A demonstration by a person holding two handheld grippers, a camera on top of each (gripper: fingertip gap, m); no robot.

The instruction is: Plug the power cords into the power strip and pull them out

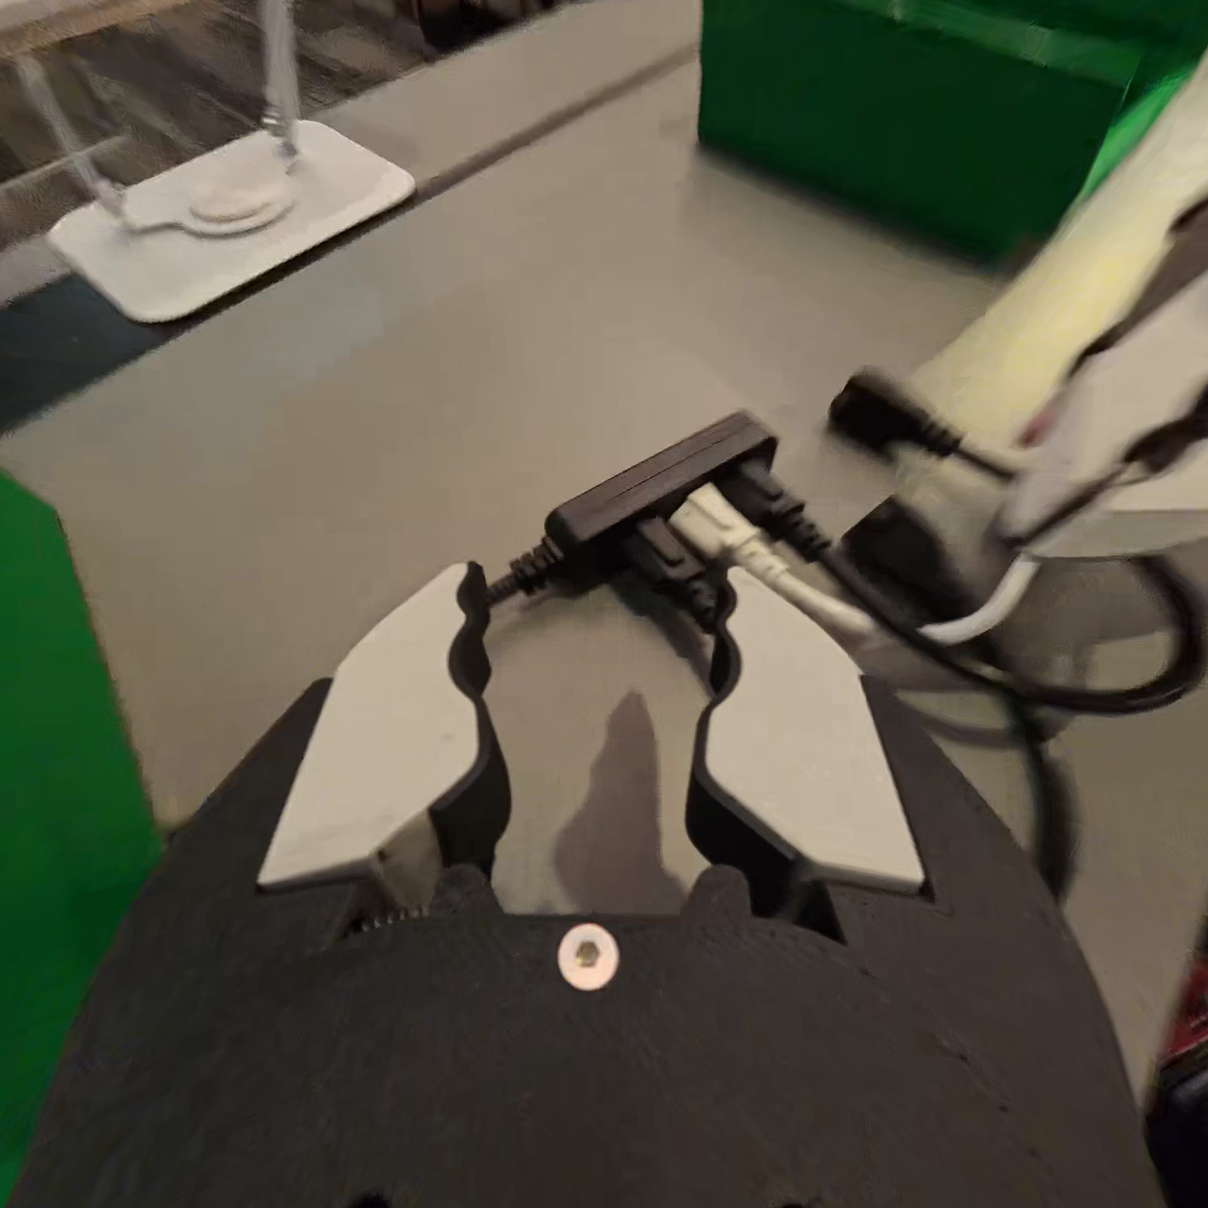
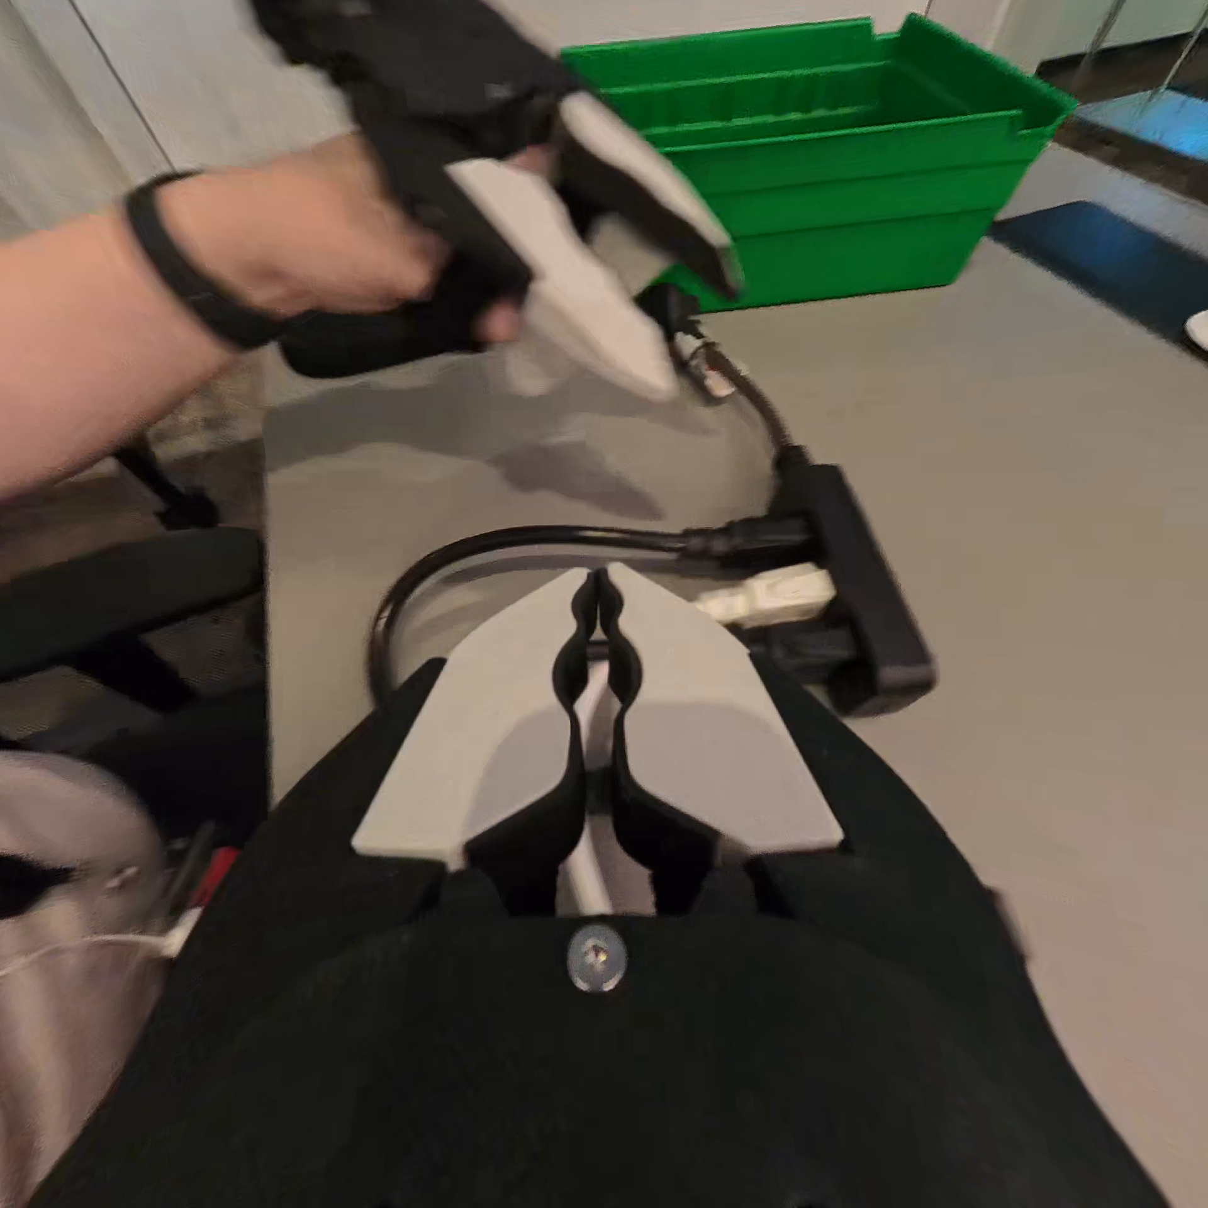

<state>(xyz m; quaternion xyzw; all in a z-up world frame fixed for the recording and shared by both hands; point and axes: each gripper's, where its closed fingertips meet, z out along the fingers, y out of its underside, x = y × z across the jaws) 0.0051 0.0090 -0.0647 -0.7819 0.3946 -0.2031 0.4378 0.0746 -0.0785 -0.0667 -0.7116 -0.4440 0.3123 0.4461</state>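
In the left wrist view, one black oblong plastic power strip (image 1: 660,490) is seen lying on the grey table (image 1: 457,392), just ahead of the left gripper (image 1: 598,591), whose two grey fingers are spread wide with nothing between them. Three plugs are counted in the strip: two black plugs (image 1: 778,506) and one white plug (image 1: 716,529) between them. The cords are seen curling off to the right. Two green plastic bins (image 1: 882,117) are visible, one far and one at the left edge.

In the right wrist view, the right gripper (image 2: 598,578) is shown with its fingertips pressed together; a white cord (image 2: 588,876) is seen in the gap farther back, and whether it is pinched cannot be told. The strip (image 2: 869,601) lies just to the right. The left gripper (image 2: 693,333) is held tilted downward over the table by a hand (image 2: 314,242) with a black wristband (image 2: 189,261).
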